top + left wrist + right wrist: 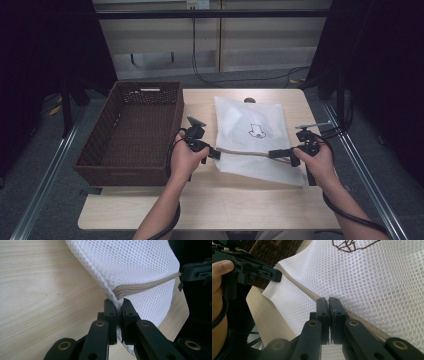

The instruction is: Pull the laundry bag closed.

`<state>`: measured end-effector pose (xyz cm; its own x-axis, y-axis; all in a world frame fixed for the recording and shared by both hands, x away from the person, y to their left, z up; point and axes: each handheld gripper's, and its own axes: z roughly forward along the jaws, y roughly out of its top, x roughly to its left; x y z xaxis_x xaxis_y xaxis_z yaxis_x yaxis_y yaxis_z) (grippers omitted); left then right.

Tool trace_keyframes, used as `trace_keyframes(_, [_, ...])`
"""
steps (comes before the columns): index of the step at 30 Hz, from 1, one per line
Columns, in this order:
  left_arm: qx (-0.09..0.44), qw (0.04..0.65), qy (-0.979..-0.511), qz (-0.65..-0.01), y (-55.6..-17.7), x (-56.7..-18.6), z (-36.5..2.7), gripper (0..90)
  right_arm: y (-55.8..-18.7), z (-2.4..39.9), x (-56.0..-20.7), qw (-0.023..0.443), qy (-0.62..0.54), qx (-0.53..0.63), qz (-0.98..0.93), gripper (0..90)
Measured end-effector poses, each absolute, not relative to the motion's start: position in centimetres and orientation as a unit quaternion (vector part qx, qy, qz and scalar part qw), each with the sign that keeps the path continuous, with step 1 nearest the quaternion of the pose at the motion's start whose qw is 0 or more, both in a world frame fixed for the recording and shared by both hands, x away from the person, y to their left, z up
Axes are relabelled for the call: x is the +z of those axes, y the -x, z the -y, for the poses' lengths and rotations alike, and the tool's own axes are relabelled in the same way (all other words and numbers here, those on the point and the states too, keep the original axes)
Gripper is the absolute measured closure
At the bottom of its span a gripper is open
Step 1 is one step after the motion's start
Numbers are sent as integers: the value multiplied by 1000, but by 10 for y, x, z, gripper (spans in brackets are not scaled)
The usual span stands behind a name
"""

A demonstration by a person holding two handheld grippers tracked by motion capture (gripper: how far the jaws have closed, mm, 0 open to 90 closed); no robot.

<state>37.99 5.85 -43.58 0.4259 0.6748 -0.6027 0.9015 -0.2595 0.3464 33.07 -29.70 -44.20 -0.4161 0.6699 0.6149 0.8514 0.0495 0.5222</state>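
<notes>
Left to right: a brown wicker basket [131, 131] stands at the left edge of the wooden table [210, 202]. Just beside it, the left gripper [214, 153] pinches the left end of the beige zipper [145, 285] on a white mesh bag [252, 125] lying flat at the table's centre. The right gripper [274, 153] pinches the same zipper line near its right end.

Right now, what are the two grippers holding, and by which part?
Both hold the white mesh bag at its beige zipper: the left gripper pinches the zipper's left end, the right gripper its right end.
</notes>
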Motion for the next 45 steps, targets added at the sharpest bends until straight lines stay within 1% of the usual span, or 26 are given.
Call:
trace_keyframes(5, [-163, 334, -775, -511, -380, -436, -60, 854, -331, 299, -441, 99, 531, -438, 719, 880])
trace_keyframes(6, [-172, 333, -775, -508, -380, -437, -60, 854, -331, 301, -442, 106, 533, -442, 713, 880])
trace_keyframes(9, [-171, 332, -775, -510, -381, -437, -60, 854, -331, 301, -444, 109, 534, -441, 713, 880])
trace_keyframes(14, [-164, 331, -778, -509, -381, -435, -62, 854, -331, 303, -442, 100, 533, -438, 717, 880])
trace_keyframes(15, [-171, 336, -772, -512, -381, -435, -62, 854, -331, 304, -442, 102, 535, -441, 714, 880])
trace_keyframes(20, [-168, 335, -774, -510, -381, -436, -61, 854, -331, 306, -442, 105, 538, -439, 712, 880])
trace_keyframes(24, [-160, 330, -777, -511, -380, -434, -63, 854, -331, 307, -442, 98, 536, -438, 715, 880])
trace_keyframes(39, [-166, 332, -775, -511, -381, -433, -63, 854, -330, 312, -443, 97, 541, -440, 710, 880])
trace_keyframes(45, [-160, 334, -774, -513, -381, -433, -65, 854, -330, 314, -443, 95, 540, -438, 712, 879])
